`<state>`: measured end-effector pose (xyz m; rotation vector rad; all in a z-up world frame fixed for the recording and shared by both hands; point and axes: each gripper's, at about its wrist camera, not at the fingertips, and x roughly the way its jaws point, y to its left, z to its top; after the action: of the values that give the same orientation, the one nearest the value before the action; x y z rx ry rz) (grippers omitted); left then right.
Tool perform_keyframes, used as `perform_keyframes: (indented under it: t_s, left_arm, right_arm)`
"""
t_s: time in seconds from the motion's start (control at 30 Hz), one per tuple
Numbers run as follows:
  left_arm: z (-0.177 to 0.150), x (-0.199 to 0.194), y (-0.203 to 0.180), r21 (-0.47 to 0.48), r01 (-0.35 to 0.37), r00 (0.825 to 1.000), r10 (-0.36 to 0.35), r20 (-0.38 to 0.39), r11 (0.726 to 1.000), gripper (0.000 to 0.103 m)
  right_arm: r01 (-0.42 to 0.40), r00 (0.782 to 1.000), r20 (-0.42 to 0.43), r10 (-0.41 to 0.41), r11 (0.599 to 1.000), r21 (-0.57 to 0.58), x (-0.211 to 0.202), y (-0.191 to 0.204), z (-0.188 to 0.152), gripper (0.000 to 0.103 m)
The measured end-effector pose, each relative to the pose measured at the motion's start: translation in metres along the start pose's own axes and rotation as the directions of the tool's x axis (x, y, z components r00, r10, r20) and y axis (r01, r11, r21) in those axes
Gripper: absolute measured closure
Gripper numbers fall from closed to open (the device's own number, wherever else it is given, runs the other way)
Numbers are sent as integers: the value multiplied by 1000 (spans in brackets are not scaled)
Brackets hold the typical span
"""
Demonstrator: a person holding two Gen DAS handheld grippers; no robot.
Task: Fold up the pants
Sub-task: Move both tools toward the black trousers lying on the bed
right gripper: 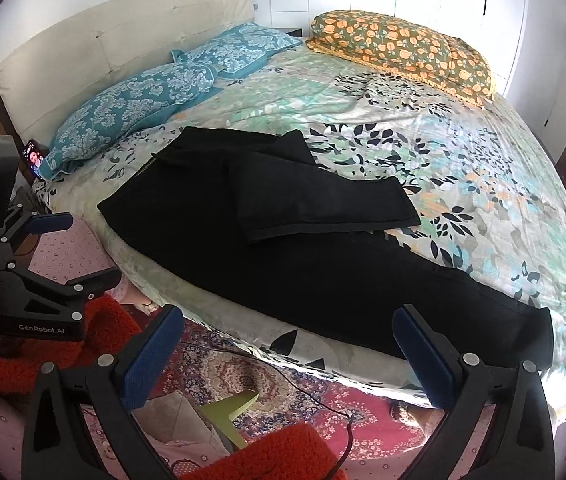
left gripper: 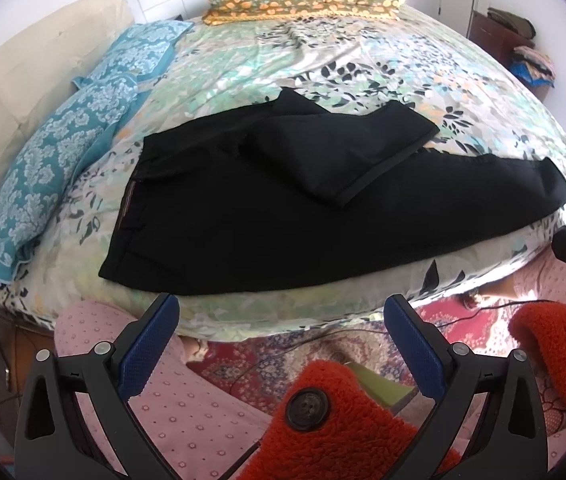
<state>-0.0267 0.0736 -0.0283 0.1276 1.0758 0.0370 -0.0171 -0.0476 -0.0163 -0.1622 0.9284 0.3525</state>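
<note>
Black pants (left gripper: 243, 216) lie on the bed near its front edge, waistband to the left. One leg stretches right along the edge; the other leg (left gripper: 343, 148) is folded back over the body. They also show in the right wrist view (right gripper: 283, 240). My left gripper (left gripper: 281, 312) is open and empty, just off the bed edge below the waist area. My right gripper (right gripper: 287, 324) is open and empty, off the edge near the long leg's hem (right gripper: 531, 336). The left gripper also shows at the left of the right wrist view (right gripper: 71, 248).
The bed carries a floral sheet (right gripper: 463, 168), two teal pillows (right gripper: 131, 112) by a cream headboard (right gripper: 103, 52) and an orange-flowered pillow (right gripper: 403, 48). A phone (right gripper: 33, 158) stands at the bed's left corner. A patterned rug (right gripper: 243, 372) and a cable lie below.
</note>
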Motion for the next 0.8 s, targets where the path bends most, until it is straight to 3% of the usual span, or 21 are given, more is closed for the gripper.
perform_keyframes:
  t_s: [0.4, 0.8]
  left_arm:
    - [6, -5, -8, 15, 30, 999, -31, 42, 999, 1]
    - [21, -15, -28, 77, 51, 989, -61, 135, 996, 1]
  right_arm:
    - [17, 1000, 4, -16, 1000, -14, -3, 0, -5, 0]
    - [119, 993, -7, -120, 980, 157, -13, -49, -22, 0]
